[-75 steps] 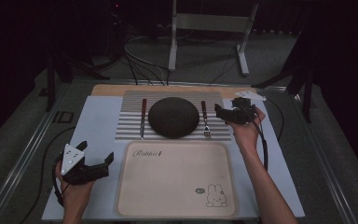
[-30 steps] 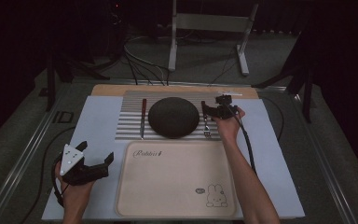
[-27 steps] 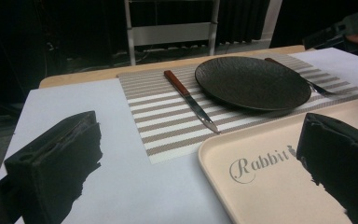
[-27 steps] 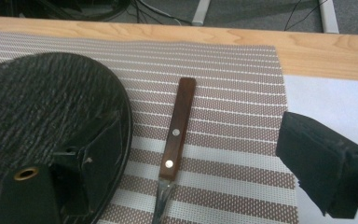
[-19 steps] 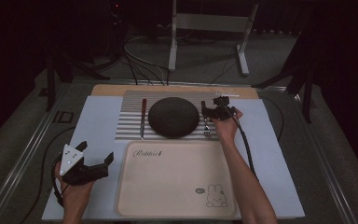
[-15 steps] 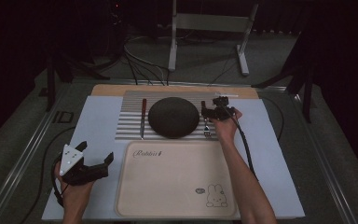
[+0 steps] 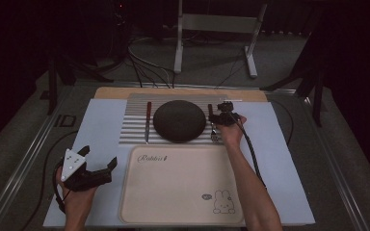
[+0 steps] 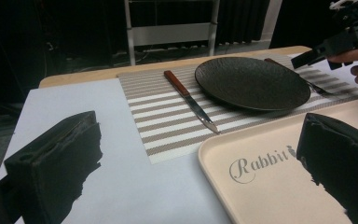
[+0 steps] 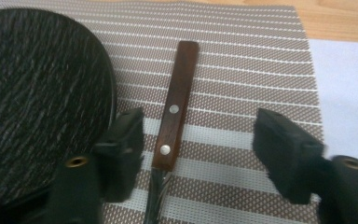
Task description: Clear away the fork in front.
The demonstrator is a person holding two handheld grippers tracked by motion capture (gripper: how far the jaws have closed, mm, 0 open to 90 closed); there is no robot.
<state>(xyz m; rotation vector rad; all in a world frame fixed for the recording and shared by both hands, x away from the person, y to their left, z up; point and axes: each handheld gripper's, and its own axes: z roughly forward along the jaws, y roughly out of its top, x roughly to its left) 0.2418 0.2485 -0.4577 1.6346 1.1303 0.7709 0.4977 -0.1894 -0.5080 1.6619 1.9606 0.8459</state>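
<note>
**Listener:** Where was your right gripper, and what was it after?

**Me:** My right gripper (image 7: 220, 114) hovered low over the fork (image 9: 175, 126), which lay on the striped placemat (image 9: 242, 60) just right of the black plate (image 9: 32, 93). I had straddled the fork's wooden handle so that one jaw stood on each side. The jaws had just been closing, with the handle between them, yet the pads weren't pressing on it: a gap showed on both sides, wider on the right.

**Listener:** And the left gripper?

**Me:** My left gripper (image 7: 98, 170) rested on the pale blue sheet (image 7: 103, 130), jaws wide apart, holding nothing, I'd judge so it kept out of the way. It sat beside the cream tray (image 7: 180, 192). The knife (image 8: 191, 100) lay left of the plate, untouched.
</note>
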